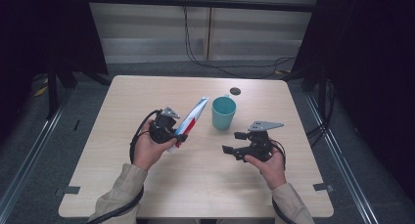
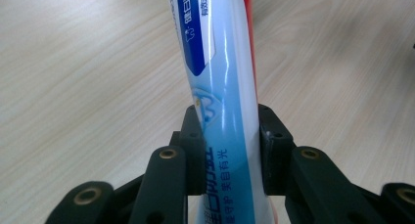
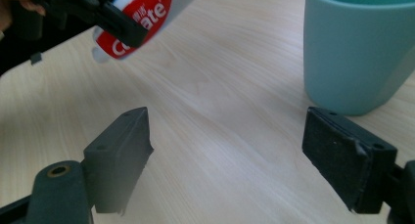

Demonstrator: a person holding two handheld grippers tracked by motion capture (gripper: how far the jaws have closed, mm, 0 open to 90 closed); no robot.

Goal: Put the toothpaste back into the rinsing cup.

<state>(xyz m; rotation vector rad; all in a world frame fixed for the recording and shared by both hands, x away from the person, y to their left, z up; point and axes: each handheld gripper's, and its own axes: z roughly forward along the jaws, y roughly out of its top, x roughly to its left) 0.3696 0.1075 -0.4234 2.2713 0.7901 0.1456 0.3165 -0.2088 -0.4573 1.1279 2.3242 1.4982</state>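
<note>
Fingers (image 2: pixel 271 150) of the left gripper (image 1: pixel 169 131) clamp the toothpaste tube (image 1: pixel 192 119), lifted but not yet in the teal cup (image 1: pixel 223 112) at its right; right gripper (image 1: pixel 235 142) gapes empty.

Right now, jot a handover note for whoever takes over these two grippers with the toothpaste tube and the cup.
Left gripper: shut on the blue, white and red toothpaste tube, held off the table, far end slanting toward the cup.
Right gripper: open, holding nothing, jaws wide apart near the cup.
Teal plastic cup: upright on the light wooden table, apart from both grippers.
Done: tube picked up.
Left: probably placing the tube in the cup; it is not in yet.
</note>
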